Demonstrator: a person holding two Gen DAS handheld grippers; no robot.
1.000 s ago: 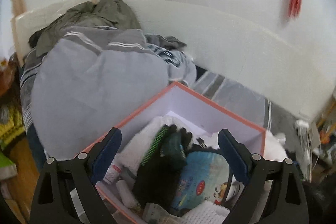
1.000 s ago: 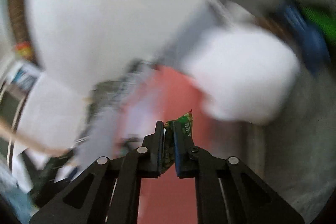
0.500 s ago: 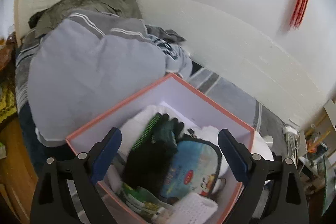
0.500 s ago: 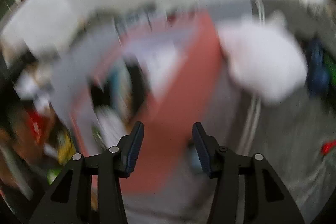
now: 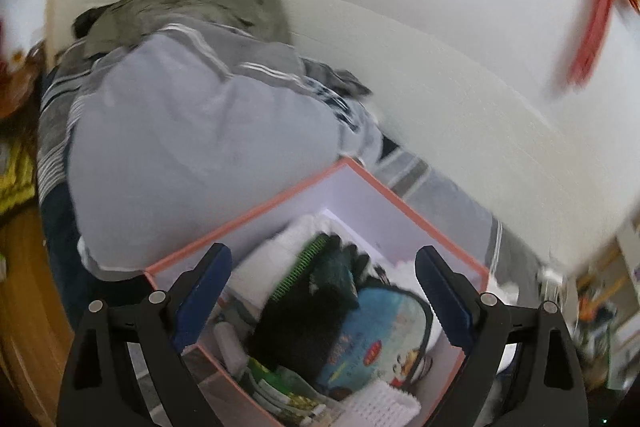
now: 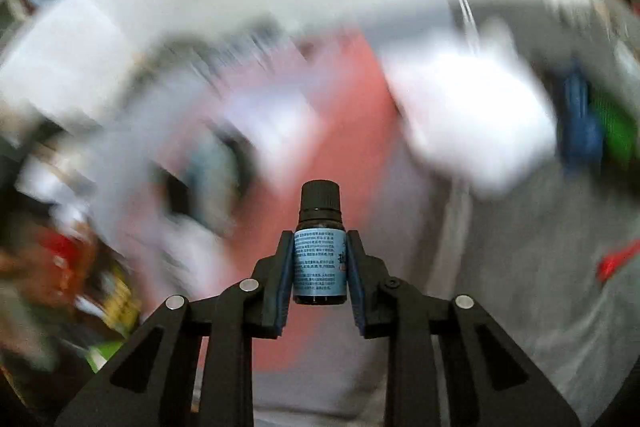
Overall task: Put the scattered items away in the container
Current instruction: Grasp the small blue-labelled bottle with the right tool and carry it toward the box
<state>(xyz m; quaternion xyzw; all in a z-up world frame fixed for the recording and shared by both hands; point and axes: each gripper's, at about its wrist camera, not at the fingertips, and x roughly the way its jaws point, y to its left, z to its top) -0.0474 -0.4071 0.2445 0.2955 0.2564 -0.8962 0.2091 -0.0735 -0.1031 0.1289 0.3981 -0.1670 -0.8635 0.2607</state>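
Note:
The pink-rimmed box (image 5: 368, 183) sits on the bed, holding black gloves (image 5: 308, 311), a blue cartoon pouch (image 5: 376, 339), a white towel, green packets and a white brush. My left gripper (image 5: 322, 287) is open and empty above the box. My right gripper (image 6: 320, 263) is shut on a small dark bottle (image 6: 320, 259) with a blue label and black cap. It holds the bottle upright over the blurred pink box side (image 6: 348, 155).
A grey pillow (image 5: 192, 147) and a pile of clothes (image 5: 188, 7) lie behind the box. A white wall panel (image 5: 460, 99) runs at the right. In the right wrist view a blurred white bundle (image 6: 472, 115), blue and green items (image 6: 592, 131) lie on grey bedding.
My right gripper held a green packet, then opened empty, and now is shut on the small bottle. A green packet now lies in the box. My left gripper stayed open.

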